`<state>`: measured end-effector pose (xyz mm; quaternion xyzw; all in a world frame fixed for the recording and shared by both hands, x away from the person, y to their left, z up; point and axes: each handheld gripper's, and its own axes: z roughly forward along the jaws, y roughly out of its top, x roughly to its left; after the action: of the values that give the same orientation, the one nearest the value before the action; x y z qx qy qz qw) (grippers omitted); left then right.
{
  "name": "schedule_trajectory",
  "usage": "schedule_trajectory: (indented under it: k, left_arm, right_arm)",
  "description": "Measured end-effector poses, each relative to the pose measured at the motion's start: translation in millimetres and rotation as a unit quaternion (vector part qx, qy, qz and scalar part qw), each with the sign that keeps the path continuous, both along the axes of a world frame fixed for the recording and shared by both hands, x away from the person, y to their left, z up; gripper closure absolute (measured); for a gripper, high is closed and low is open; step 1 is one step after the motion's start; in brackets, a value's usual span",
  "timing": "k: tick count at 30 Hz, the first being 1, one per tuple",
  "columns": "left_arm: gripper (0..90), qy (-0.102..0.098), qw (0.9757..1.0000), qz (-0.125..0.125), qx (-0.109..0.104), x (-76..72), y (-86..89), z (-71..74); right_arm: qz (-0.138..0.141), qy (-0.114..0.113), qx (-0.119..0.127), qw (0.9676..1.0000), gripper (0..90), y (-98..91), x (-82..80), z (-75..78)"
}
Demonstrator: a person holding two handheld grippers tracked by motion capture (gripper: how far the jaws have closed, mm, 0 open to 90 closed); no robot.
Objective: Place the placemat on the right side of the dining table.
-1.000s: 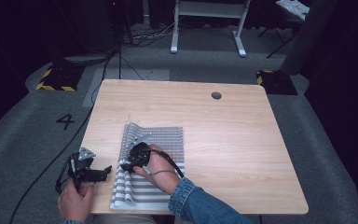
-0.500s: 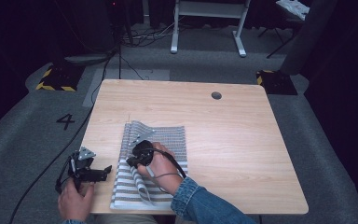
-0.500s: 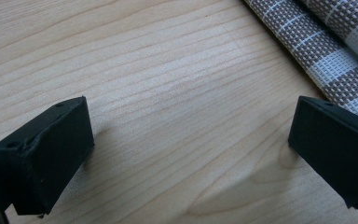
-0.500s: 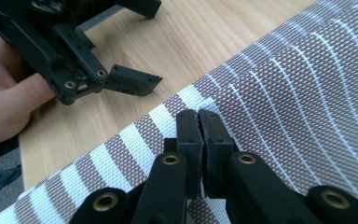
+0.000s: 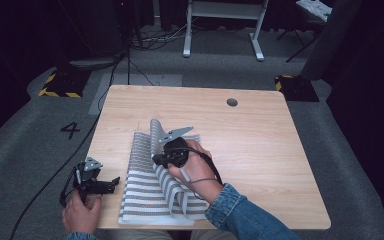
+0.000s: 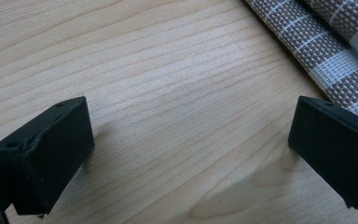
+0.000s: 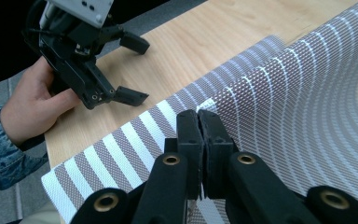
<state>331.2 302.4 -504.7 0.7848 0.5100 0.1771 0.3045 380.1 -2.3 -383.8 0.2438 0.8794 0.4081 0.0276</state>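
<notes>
Striped mat (image 7: 279, 107): pinched corner hidden between the jaws | left jaw tips: cut off by frame bottom | mat's near end: under the forearm (image 5: 240, 215).

high view overhead, gripper views close, mat (image 5: 145, 195) shared

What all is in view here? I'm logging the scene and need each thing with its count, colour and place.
table: one, light wood, centre of the high view, with a small dark round hole near its far edge.
striped mat: one, grey-brown and white, on the table's near left part, one edge lifted.
white stand: one, on the floor beyond the table.
number 4: one, black, on the grey floor left of the table.
left gripper: one, black, jaws open, at the table's near left corner, beside the mat.
right gripper: one, black, shut on the mat's lifted edge.
denim sleeve: blue, on the right arm.
</notes>
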Motion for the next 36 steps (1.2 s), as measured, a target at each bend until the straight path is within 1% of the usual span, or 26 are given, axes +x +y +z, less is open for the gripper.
schedule_trajectory:
  k: [1,2,3,4,5,6,7,8,11,13,14,16,19,25,26,27,28,29,30,31,32,34,35,36]
  left_arm:
    - [0.1,0.0,1.0,0.0,0.0,0.0,0.0,0.0]
    - [0.1,0.0,1.0,0.0,0.0,-0.1,-0.1,0.0]
    - [0.1,0.0,1.0,0.0,0.0,-0.1,-0.1,0.0]
    - [0.1,0.0,1.0,0.0,0.0,-0.1,-0.1,0.0]
    - [0.1,0.0,1.0,0.0,0.0,-0.1,-0.1,0.0]
    - [0.0,0.0,1.0,0.001,0.0,-0.1,-0.1,0.0]
    - [0.1,0.0,1.0,0.001,0.0,-0.1,-0.1,0.0]
    - [0.1,0.0,1.0,0.0,0.0,-0.1,-0.1,0.0]
    - [0.1,0.0,1.0,0.001,0.0,-0.1,-0.1,0.0]
    - [0.1,0.0,1.0,0.0,-0.001,0.0,0.1,0.0]
    - [0.1,0.0,1.0,0.0,-0.001,0.1,0.1,0.0]
    - [0.2,0.0,1.0,-0.001,-0.002,0.4,0.3,-0.1]
    - [0.2,-0.001,1.0,-0.002,0.001,0.8,0.7,0.0]
    - [0.2,0.001,1.0,-0.002,-0.001,0.9,0.9,0.1]
    - [0.2,0.001,1.0,-0.002,-0.001,0.9,0.9,0.1]
    - [0.2,0.001,1.0,-0.002,-0.001,1.1,1.0,0.1]
    - [0.2,0.001,1.0,-0.001,0.0,1.2,0.9,0.2]
    - [0.2,0.001,1.0,-0.001,0.0,1.2,0.9,0.2]
    - [0.2,0.0,1.0,-0.002,0.0,1.5,0.9,0.0]
    - [0.2,0.0,1.0,0.004,0.0,1.9,0.7,-0.1]
    - [0.2,0.001,1.0,0.003,-0.001,2.3,1.1,-0.1]
    - [0.3,0.0,1.0,0.004,0.0,2.6,1.2,0.0]
    - [0.3,0.0,1.0,0.006,-0.001,2.7,1.0,-0.1]
    - [0.3,0.001,1.0,0.006,-0.002,2.9,1.3,0.0]
  right_arm:
    - [-0.006,0.0,0.002,1.0,88.7,-3.2,-0.6,4.1]
    - [-0.005,-0.005,0.002,1.0,88.7,-7.2,0.1,7.7]
    - [-0.002,-0.015,-0.005,0.9999,88.7,-12.2,1.3,11.5]
    - [-0.005,-0.008,0.005,0.9999,88.7,-15.3,0.4,15.5]
    - [-0.009,-0.006,0.011,0.9999,88.7,-19.0,0.0,19.4]
    - [-0.003,-0.015,0.01,0.9998,88.7,-24.4,1.2,23.0]
    - [-0.008,-0.014,0.012,0.9998,88.7,-27.2,0.8,26.2]
    - [-0.005,-0.022,0.011,0.9997,88.7,-33.5,2.2,31.0]
    - [-0.014,-0.027,0.016,0.9994,88.7,-46.3,3.1,42.8]
    - [-0.015,-0.039,0.012,0.999,88.7,-55.3,4.0,50.3]
    - [-0.019,-0.04,0.009,0.999,88.7,-59.6,3.7,54.0]
    - [-0.022,-0.046,0.01,0.9987,88.7,-66.5,4.5,59.7]
    - [-0.033,-0.057,0.005,0.9978,88.8,-80.2,6.4,69.4]
    - [-0.061,-0.074,-0.003,0.9954,88.9,-106.1,12.9,83.4]
    - [-0.061,-0.074,-0.003,0.9954,88.9,-106.1,12.9,83.4]
    - [-0.071,-0.08,-0.004,0.9943,88.9,-115.2,15.7,87.4]
    - [-0.075,-0.084,-0.007,0.9936,88.9,-120.1,17.4,89.3]
    - [-0.075,-0.084,-0.007,0.9936,88.9,-120.1,17.4,89.3]
    - [-0.088,-0.088,-0.006,0.9922,88.9,-129.8,20.2,92.7]
    - [-0.094,-0.089,-0.005,0.9916,88.9,-134.7,21.5,94.1]
    - [-0.1,-0.091,-0.008,0.9908,88.9,-139.8,22.7,95.5]
    - [-0.114,-0.099,-0.012,0.9885,88.9,-149.8,25.0,97.7]
    - [-0.118,-0.109,-0.021,0.9868,88.9,-155.5,26.9,98.5]
    - [-0.125,-0.112,-0.023,0.9856,88.9,-160.5,28.5,99.5]
